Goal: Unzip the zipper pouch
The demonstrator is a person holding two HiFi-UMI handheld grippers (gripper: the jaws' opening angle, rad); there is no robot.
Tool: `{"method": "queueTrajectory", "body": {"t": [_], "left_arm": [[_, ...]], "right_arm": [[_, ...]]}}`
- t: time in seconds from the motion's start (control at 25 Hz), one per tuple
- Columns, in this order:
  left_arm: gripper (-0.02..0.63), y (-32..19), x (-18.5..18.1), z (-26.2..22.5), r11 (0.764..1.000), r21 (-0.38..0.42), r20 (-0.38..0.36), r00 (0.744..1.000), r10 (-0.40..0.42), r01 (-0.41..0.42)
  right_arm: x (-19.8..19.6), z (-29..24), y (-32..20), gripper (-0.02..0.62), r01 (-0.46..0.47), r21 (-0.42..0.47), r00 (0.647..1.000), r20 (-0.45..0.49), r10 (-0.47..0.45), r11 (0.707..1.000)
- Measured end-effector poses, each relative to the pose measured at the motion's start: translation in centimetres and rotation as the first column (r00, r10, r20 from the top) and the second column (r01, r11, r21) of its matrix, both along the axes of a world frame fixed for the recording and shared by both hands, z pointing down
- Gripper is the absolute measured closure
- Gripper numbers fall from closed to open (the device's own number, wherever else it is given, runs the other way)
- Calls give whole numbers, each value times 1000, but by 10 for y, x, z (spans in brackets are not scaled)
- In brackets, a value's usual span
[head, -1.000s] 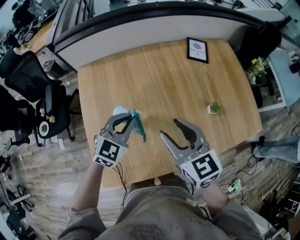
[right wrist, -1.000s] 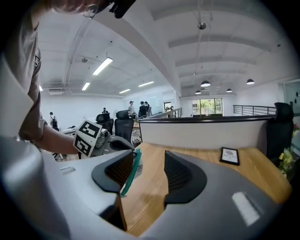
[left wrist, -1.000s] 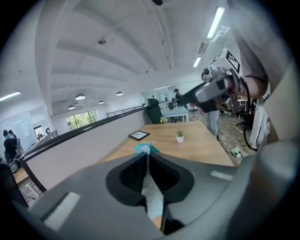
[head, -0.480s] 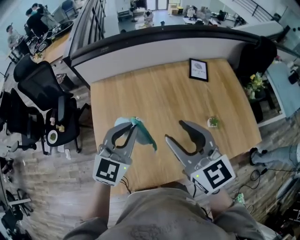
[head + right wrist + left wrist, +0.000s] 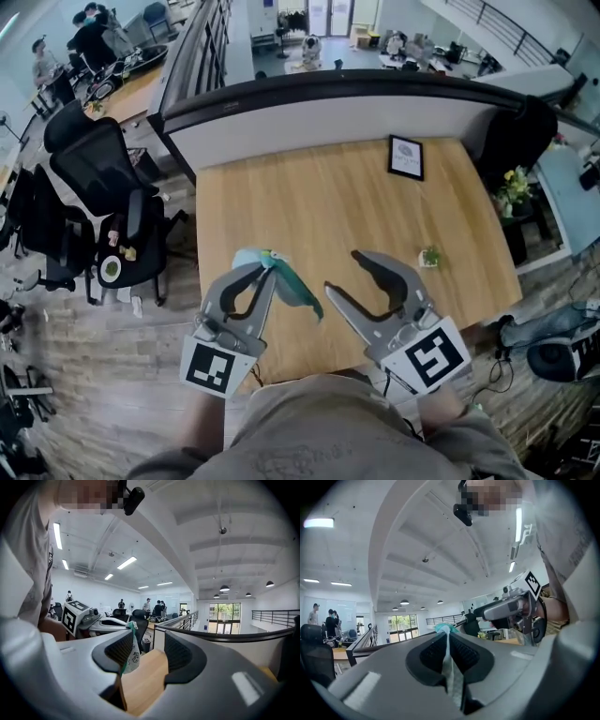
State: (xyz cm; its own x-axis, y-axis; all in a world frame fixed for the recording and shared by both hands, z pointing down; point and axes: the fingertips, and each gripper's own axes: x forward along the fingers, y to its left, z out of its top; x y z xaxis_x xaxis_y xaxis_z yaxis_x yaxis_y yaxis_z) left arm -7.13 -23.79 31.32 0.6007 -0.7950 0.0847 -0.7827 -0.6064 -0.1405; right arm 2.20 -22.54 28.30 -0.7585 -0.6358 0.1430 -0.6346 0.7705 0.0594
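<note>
The zipper pouch [image 5: 292,283] is pale with a teal edge and hangs in the air above the wooden table [image 5: 319,206]. My left gripper [image 5: 270,269] is shut on its upper end. In the left gripper view the fabric of the pouch [image 5: 450,663] is pinched flat between the pads, with its teal tip sticking out past them. My right gripper [image 5: 342,273] stands open just right of the pouch, nothing between its fingers. In the right gripper view the pouch [image 5: 133,654] dangles beside the left pad, and the left gripper [image 5: 89,618] shows behind it.
A framed card [image 5: 406,157] stands at the table's far right, and a small potted plant [image 5: 430,256] sits near the right edge. A dark curved partition [image 5: 375,86] borders the far side. Black office chairs [image 5: 94,178] stand to the left, and yellow flowers [image 5: 517,184] to the right.
The pouch in my left gripper has swung out to the right, closer to the open right gripper. Both grippers sit slightly lower in the head view, which has itself shifted.
</note>
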Motion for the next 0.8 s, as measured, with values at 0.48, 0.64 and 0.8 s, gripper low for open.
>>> {"method": "queueTrajectory", "body": {"t": [0.48, 0.64, 0.8], "left_arm": [[589, 22, -5, -10, 1000, -8, -16, 1000, 4, -4], [589, 30, 4, -10, 999, -19, -6, 999, 41, -41], [588, 38, 15, -9, 994, -13, 7, 994, 106, -105]], "right_arm": [[-30, -1, 17, 417, 137, -18, 989, -60, -138, 990], [-47, -7, 28, 452, 234, 44, 962, -155, -225, 971], [-58, -5, 30, 453, 284, 68, 942, -203, -265, 956]]}}
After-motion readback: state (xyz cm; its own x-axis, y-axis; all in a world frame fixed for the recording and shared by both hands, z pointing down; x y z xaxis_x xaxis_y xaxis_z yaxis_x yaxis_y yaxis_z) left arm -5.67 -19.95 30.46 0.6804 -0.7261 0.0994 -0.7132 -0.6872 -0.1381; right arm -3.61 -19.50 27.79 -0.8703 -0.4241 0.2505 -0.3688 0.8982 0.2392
